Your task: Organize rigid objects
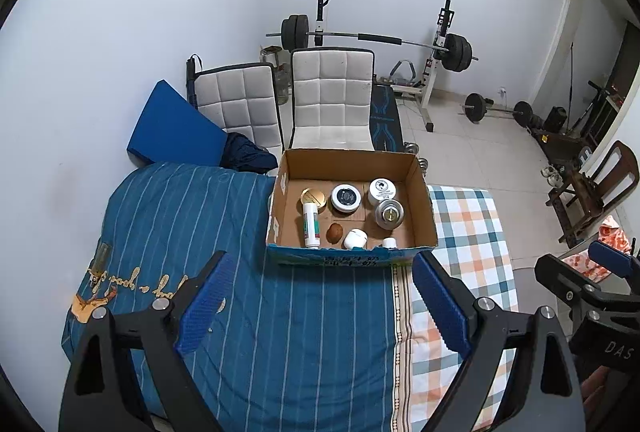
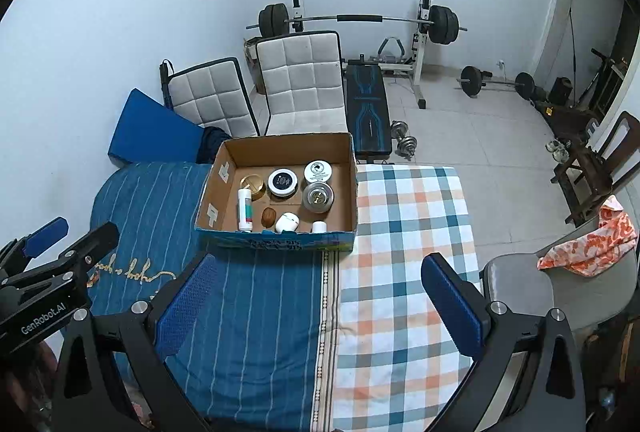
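Two tools are hanging over the bed with nothing between their pads: the left tool is standing wide above the blue striped cover, and the right tool is gaping just as wide above the seam where that cover meets the checked sheet. At twelve o'clock from the left tool, well apart from both, the cardboard box is sitting on the bed with every rigid object inside it. Nearest the front wall are lying the white tube, the brown nut-like piece, the white case and a small white cap; farther in are standing the gold lid, the black-topped jar, the metal-topped jar and the white jar. Judging from this, the sorting looks finished or nearly so. If another pick is coming, the tool should be descending from above, clearing the near wall, and closing across a jar's sides rather than its lid.
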A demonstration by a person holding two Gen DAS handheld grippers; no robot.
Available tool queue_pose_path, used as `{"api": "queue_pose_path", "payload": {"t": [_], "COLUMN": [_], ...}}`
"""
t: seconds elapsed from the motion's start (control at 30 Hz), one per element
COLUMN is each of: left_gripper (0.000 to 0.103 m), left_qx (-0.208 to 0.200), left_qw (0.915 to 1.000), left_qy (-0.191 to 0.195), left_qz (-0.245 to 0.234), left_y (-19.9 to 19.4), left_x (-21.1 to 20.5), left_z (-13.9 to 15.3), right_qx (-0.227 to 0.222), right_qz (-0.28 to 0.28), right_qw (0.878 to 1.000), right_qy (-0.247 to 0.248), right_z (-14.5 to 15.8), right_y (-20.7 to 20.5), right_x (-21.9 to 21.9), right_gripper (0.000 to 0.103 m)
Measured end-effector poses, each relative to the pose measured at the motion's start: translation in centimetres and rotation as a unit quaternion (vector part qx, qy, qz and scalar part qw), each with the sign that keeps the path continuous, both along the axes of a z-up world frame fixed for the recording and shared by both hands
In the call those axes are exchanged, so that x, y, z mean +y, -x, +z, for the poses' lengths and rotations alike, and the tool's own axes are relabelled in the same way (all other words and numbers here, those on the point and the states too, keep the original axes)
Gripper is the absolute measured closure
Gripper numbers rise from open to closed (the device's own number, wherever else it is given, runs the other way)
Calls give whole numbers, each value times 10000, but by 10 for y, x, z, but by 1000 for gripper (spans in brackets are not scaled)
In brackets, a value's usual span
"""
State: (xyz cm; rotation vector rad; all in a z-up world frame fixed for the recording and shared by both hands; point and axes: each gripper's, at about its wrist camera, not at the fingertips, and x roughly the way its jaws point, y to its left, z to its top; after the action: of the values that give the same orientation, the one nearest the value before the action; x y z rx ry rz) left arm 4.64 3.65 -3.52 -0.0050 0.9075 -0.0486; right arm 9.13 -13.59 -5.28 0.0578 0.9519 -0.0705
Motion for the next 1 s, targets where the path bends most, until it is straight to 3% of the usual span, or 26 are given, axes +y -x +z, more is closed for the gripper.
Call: {"api": "queue_pose_path", "payload": {"t": [0.07, 1.0], "left_gripper": [0, 0], "left_qx": [34, -180], "left_qw": [10000, 9996], "left_qy": [-42, -122], "left_qz": [0, 155], "left_y": [0, 4], "left_x": [0, 0], "left_z": [-1, -2], "right_qx": [31, -103], "right_qz": [13, -228], "right_qw": [10000, 9997], "right_qy": [7, 77], "right_z": [-2, 0], "right_y": [0, 2], "right_x": [0, -8], "right_gripper": [0, 0]}}
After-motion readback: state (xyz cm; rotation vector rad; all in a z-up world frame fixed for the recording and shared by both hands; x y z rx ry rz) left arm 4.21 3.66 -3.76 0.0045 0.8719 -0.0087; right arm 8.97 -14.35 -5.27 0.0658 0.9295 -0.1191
